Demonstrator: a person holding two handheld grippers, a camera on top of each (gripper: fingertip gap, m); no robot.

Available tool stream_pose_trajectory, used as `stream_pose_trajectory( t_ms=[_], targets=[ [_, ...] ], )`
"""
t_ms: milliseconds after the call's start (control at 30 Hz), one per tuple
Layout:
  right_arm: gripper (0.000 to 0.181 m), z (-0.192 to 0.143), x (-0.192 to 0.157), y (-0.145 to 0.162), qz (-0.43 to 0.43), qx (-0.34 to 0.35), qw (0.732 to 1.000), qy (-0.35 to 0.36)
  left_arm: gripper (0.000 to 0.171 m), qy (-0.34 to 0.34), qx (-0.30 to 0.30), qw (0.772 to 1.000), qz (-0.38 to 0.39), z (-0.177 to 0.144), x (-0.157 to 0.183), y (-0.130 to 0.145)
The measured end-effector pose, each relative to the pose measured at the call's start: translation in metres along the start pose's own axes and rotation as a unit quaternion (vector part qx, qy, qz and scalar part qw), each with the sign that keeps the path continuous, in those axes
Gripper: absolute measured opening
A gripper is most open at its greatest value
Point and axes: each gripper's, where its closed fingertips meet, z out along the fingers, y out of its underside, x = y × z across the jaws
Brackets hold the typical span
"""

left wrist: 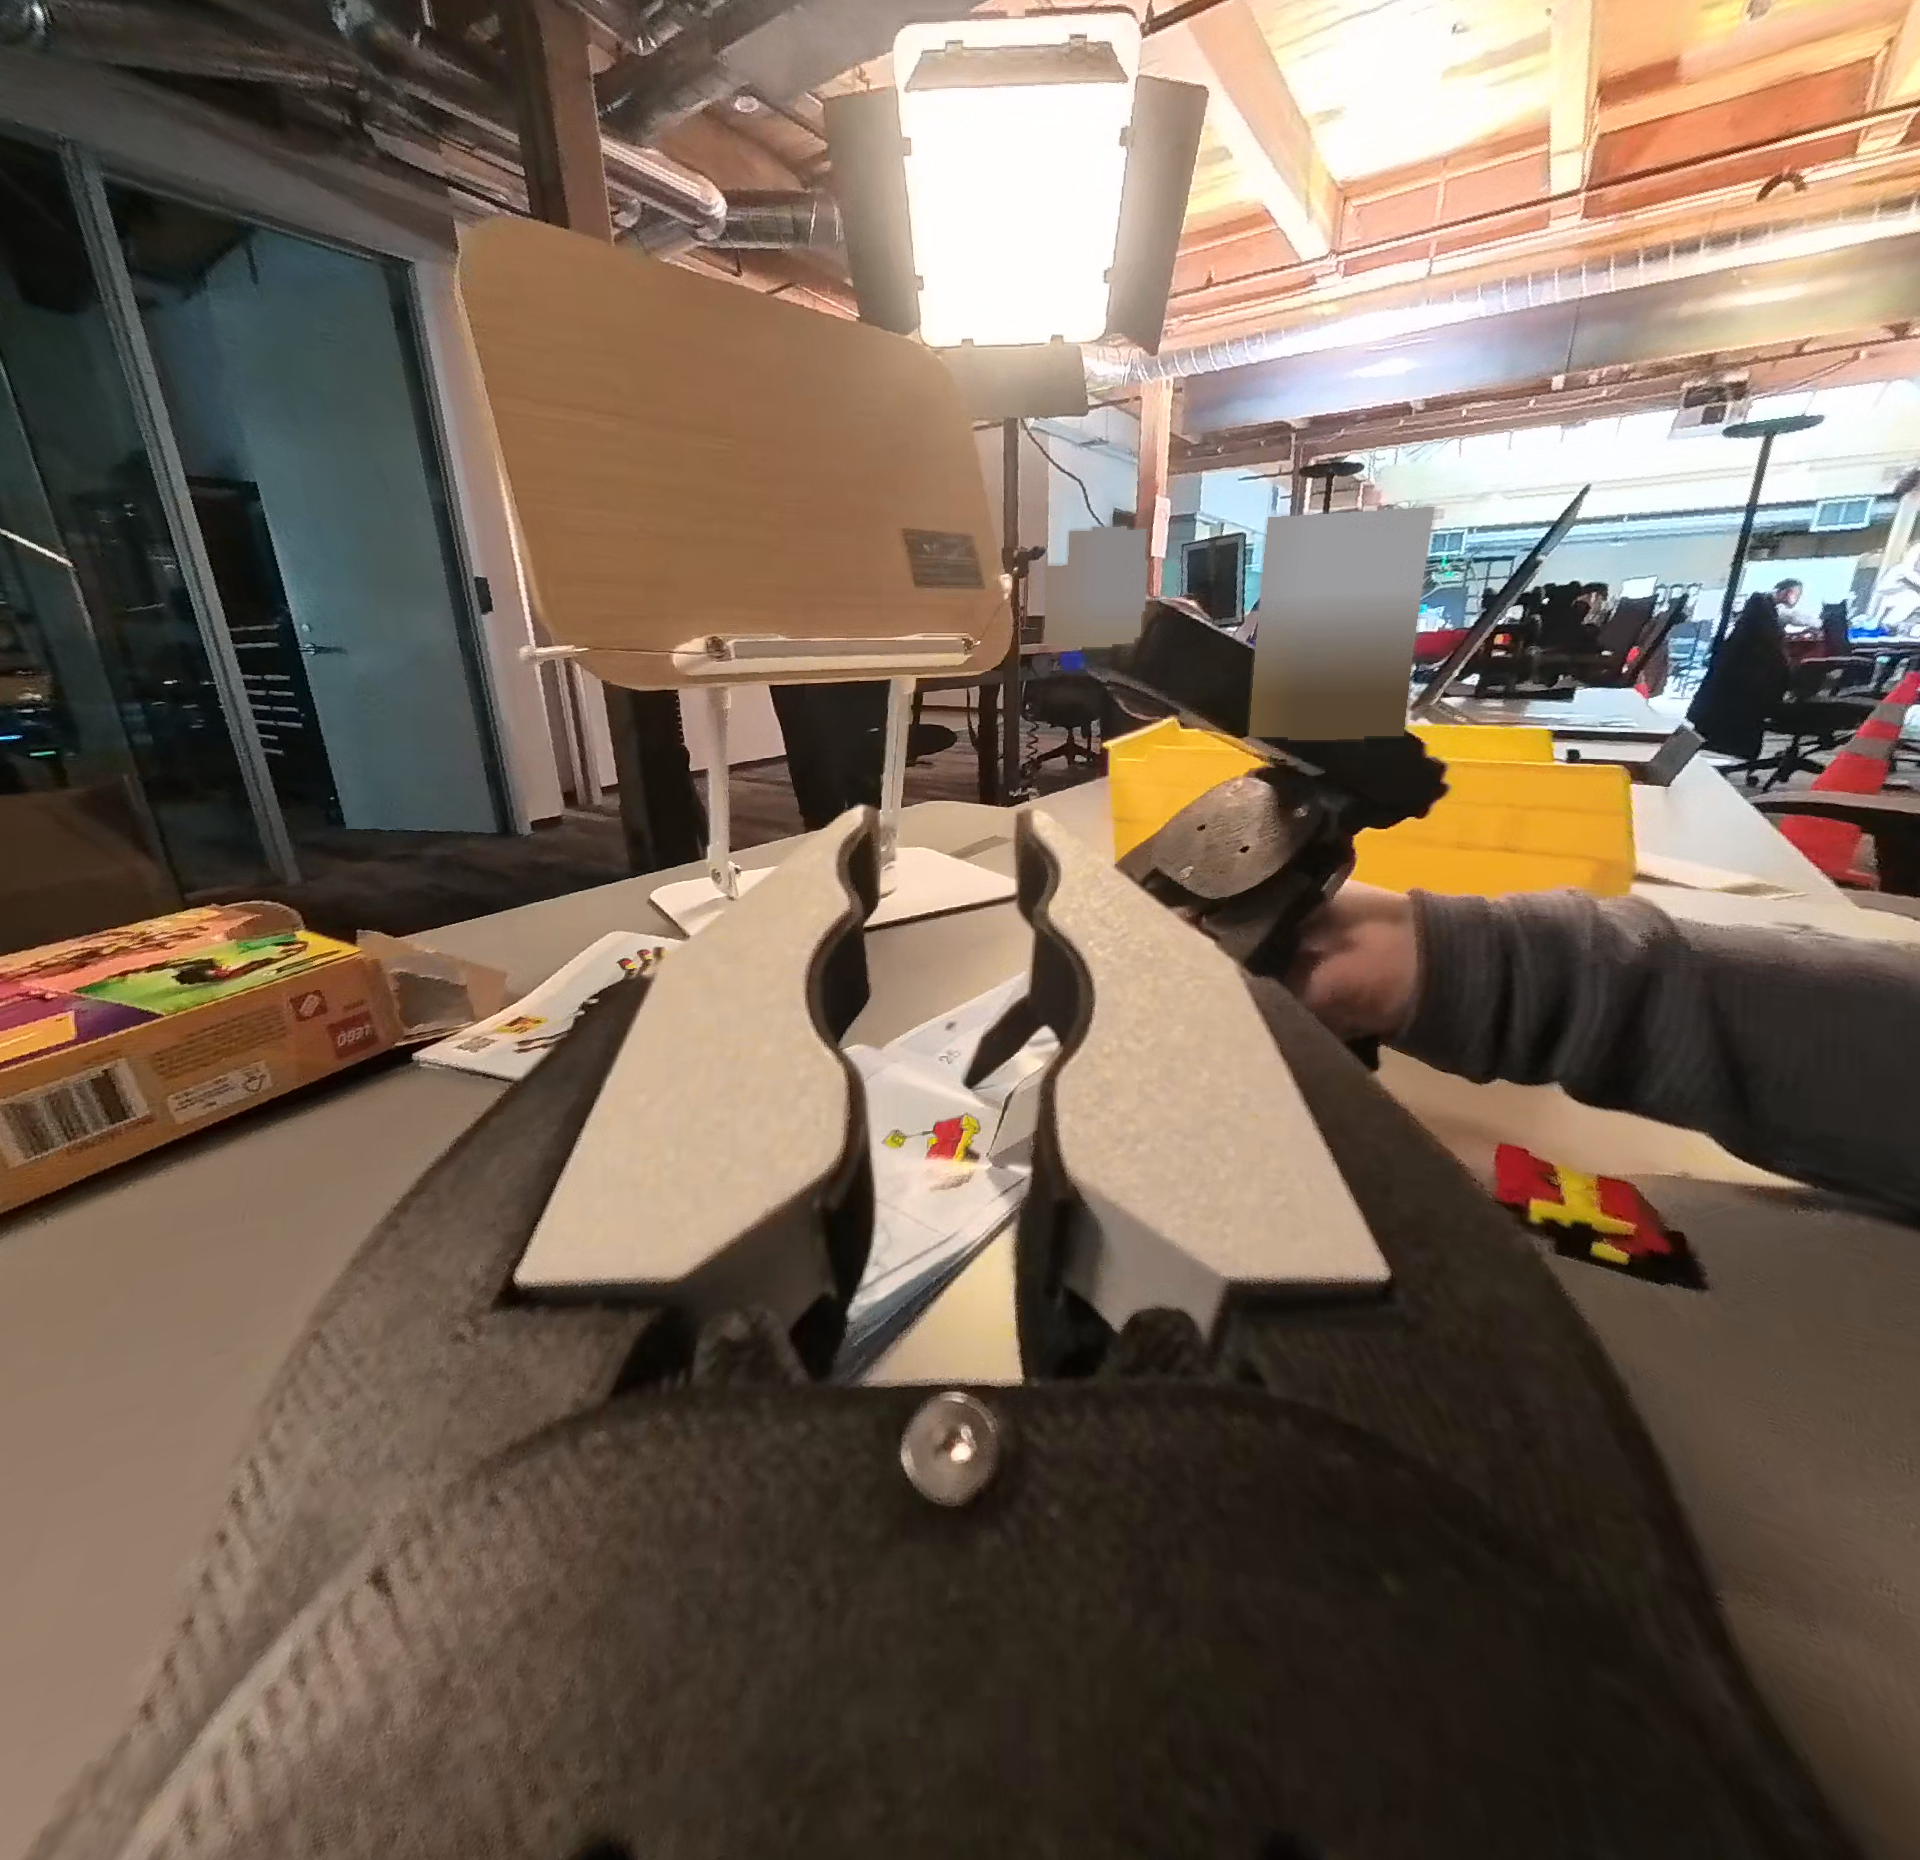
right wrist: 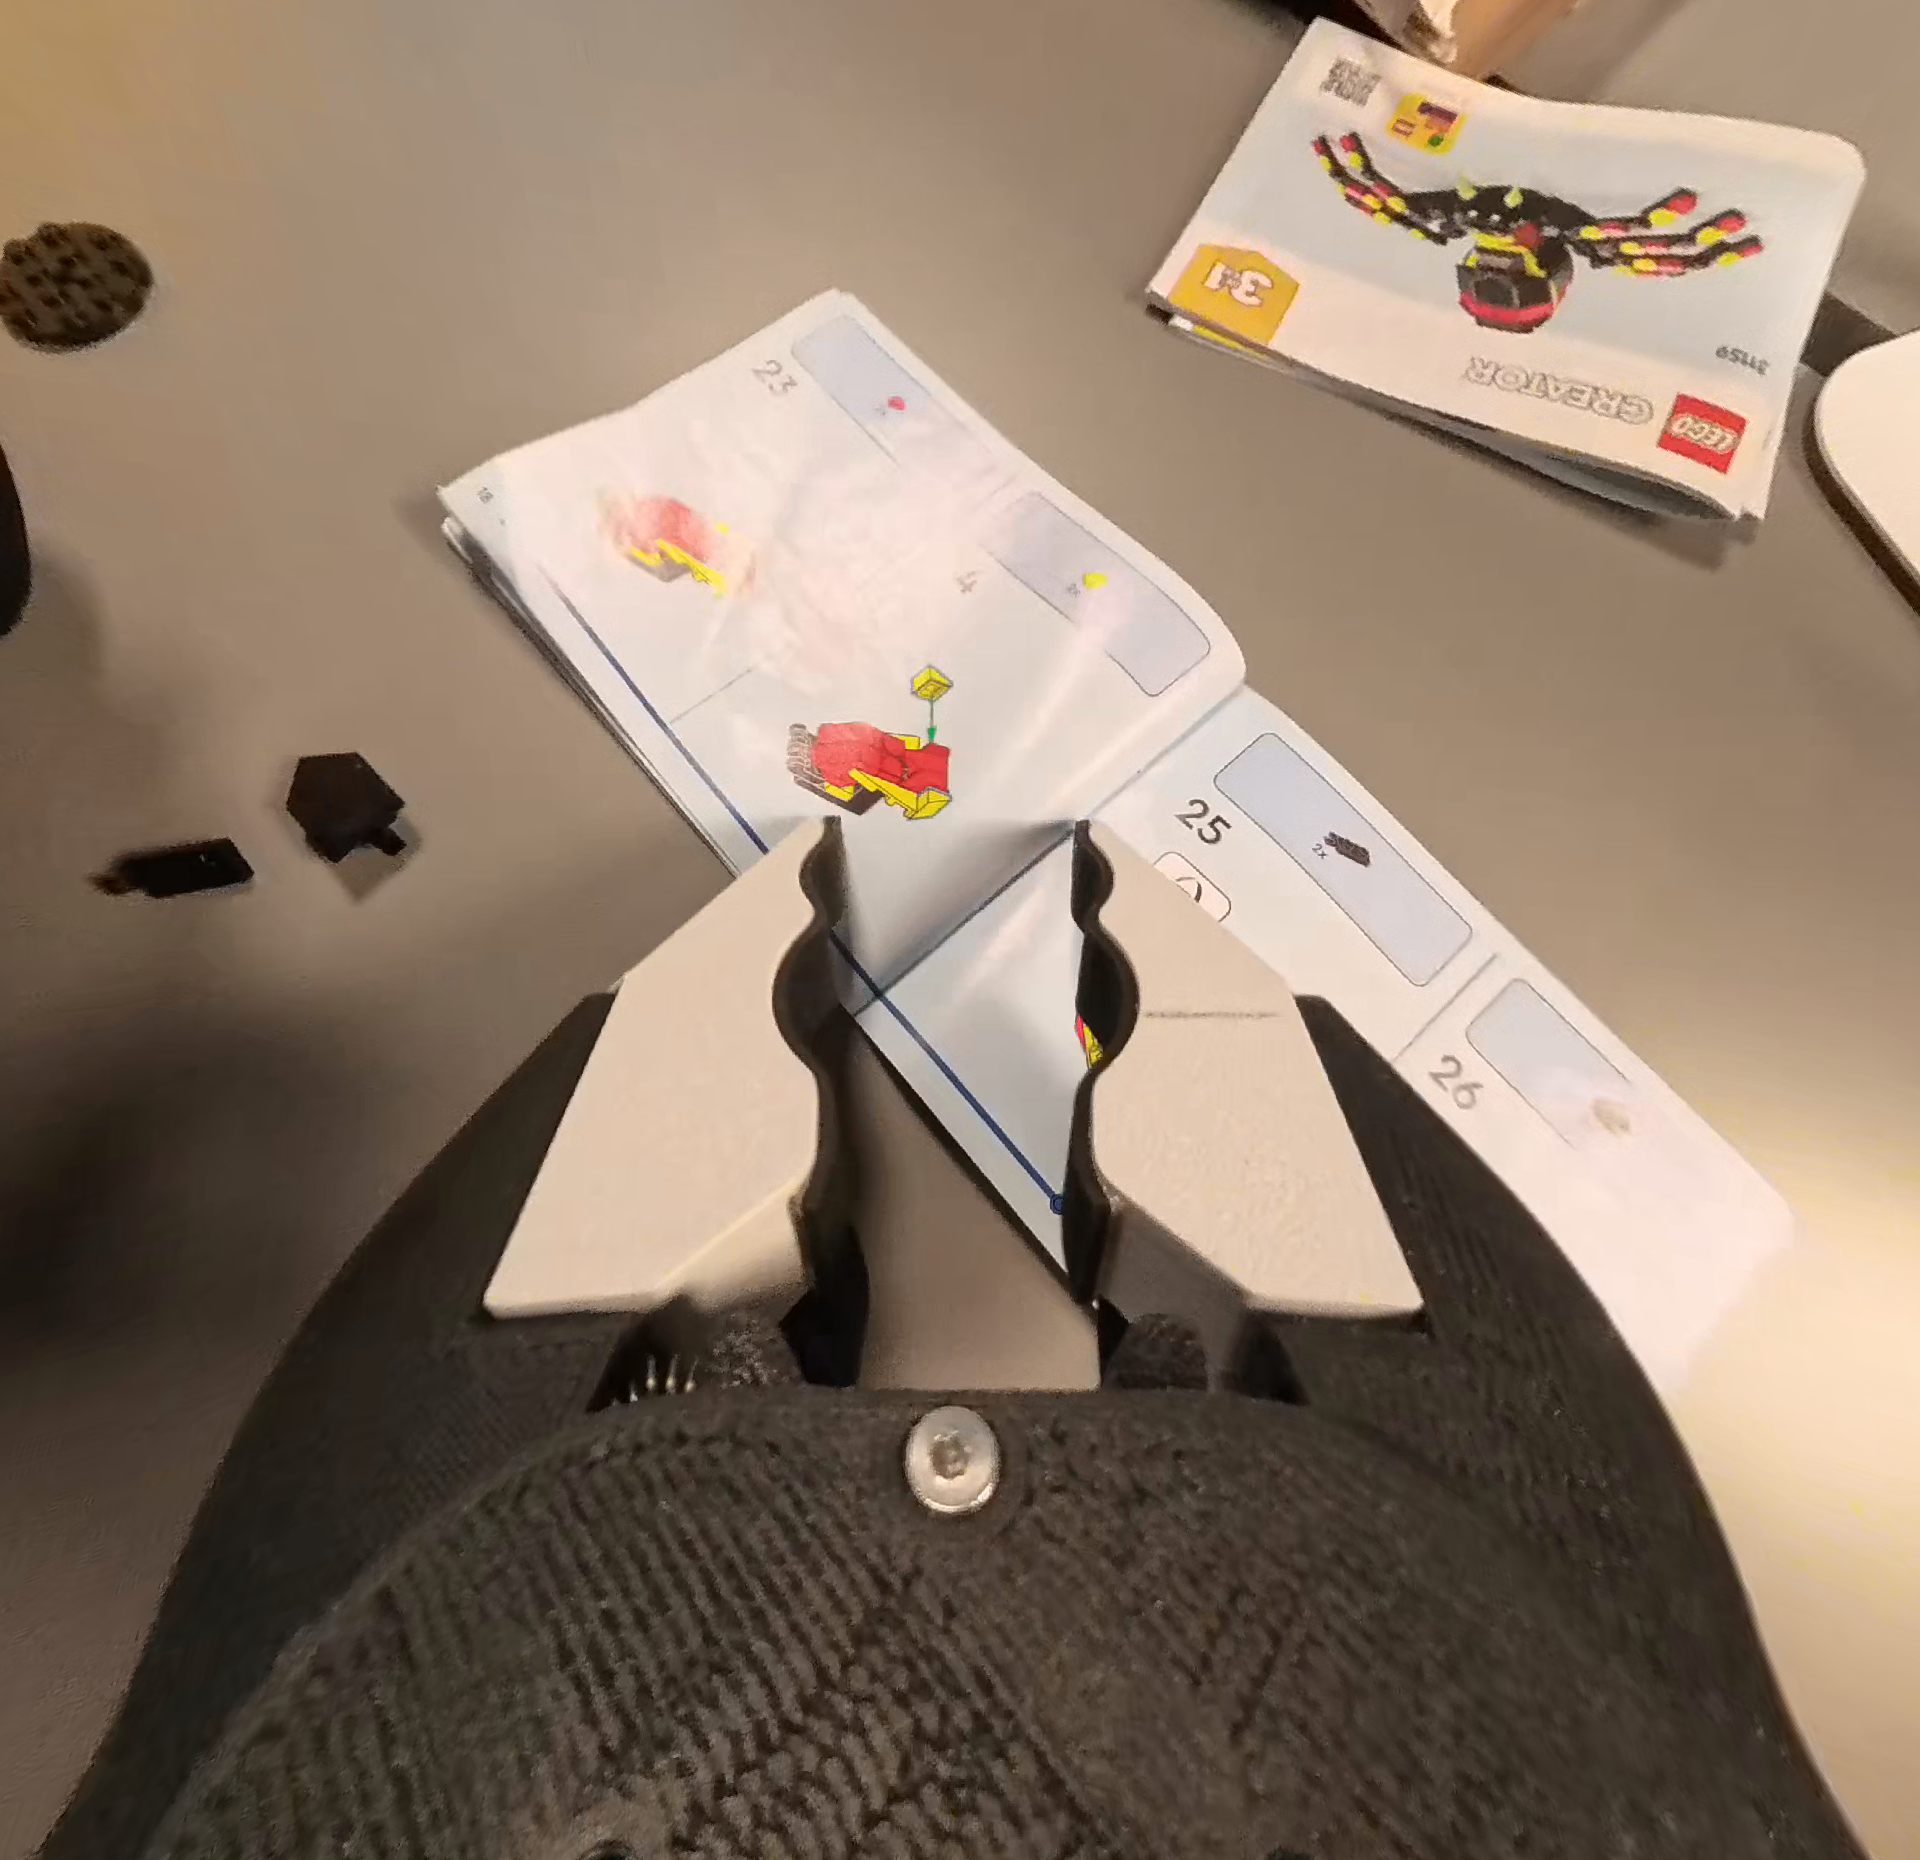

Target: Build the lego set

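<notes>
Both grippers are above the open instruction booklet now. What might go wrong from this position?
The right gripper, open and empty, hangs over the open booklet; closing there may crease a page. The small black pieces lie loose nearby and could be swept off. The left gripper is also open; the red-and-yellow assembly sits unsecured under the person's sleeve.

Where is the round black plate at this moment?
In the right wrist view, the round black plate lies on the grey table at the far left edge, beyond two small black pieces and left of the open booklet.
</notes>
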Motion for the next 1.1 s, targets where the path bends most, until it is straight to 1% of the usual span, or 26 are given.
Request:
stream_pose_trajectory(
  t_ms=[167, 200, 267, 333, 400, 433, 500, 533, 567, 600, 667, 700, 767, 867, 967, 1100],
  targets=[
    [0.043, -0.003, 0.000, 0.002, -0.006, 0.019, 0.999, -0.035, 0.025, 0.003, -0.001, 1.000, -0.029, 0.000, -0.004, 0.002],
    [0.045, -0.005, 0.000, 0.003, -0.004, 0.017, 0.999, -0.037, 0.026, 0.004, -0.001, 0.999, -0.035, 0.000, -0.005, 0.002],
    [0.054, -0.009, 0.001, 0.001, -0.014, 0.018, 1.000, -0.021, 0.026, 0.006, -0.003, 0.999, -0.044, 0.000, -0.006, 0.003],
    [0.055, -0.025, 0.005, -0.017, -0.051, 0.072, 0.996, 0.021, 0.026, 0.009, -0.004, 0.999, -0.049, 0.000, -0.006, 0.004],
    [0.055, -0.051, 0.006, -0.040, -0.087, 0.156, 0.982, 0.063, 0.026, 0.010, -0.004, 0.998, -0.055, -0.001, -0.006, 0.004],
    [0.052, -0.068, 0.009, -0.049, -0.101, 0.206, 0.969, 0.093, 0.026, 0.010, -0.004, 0.998, -0.058, -0.001, -0.007, 0.004],
    [0.045, -0.100, 0.008, -0.059, -0.128, 0.300, 0.935, 0.139, 0.026, 0.012, -0.005, 0.998, -0.063, -0.001, -0.007, 0.005],
    [0.039, -0.113, 0.005, -0.058, -0.151, 0.335, 0.917, 0.156, 0.026, 0.013, -0.007, 0.998, -0.066, -0.001, -0.006, 0.005],
    [0.033, -0.121, 0.003, -0.052, -0.184, 0.356, 0.900, 0.174, 0.026, 0.014, -0.008, 0.998, -0.068, -0.002, -0.006, 0.006],
    [0.026, -0.126, 0.003, -0.045, -0.223, 0.363, 0.881, 0.204, 0.026, 0.016, -0.009, 0.997, -0.070, -0.001, -0.006, 0.006],
    [0.008, -0.137, 0.015, -0.039, -0.285, 0.363, 0.835, 0.299, 0.027, 0.017, -0.012, 0.997, -0.072, -0.001, -0.005, 0.007],
    [0.007, -0.142, 0.020, -0.040, -0.287, 0.357, 0.826, 0.329, 0.027, 0.017, -0.012, 0.997, -0.070, -0.001, -0.005, 0.008],
    [0.005, -0.136, 0.017, -0.039, -0.295, 0.342, 0.831, 0.324, 0.027, 0.015, -0.008, 0.998, -0.068, -0.002, -0.006, 0.006],
    [0.002, -0.131, 0.018, -0.036, -0.315, 0.321, 0.830, 0.330, 0.026, 0.022, -0.006, 0.997, -0.070, -0.004, -0.003, 0.005],
    [0.001, -0.132, 0.017, -0.037, -0.310, 0.326, 0.832, 0.324, 0.026, 0.036, -0.011, 0.997, -0.061, -0.004, 0.004, 0.005],
    [0.000, -0.136, 0.019, -0.037, -0.297, 0.340, 0.833, 0.320, 0.026, 0.049, -0.016, 0.999, -0.014, -0.003, 0.017, 0.005]
  ],
)
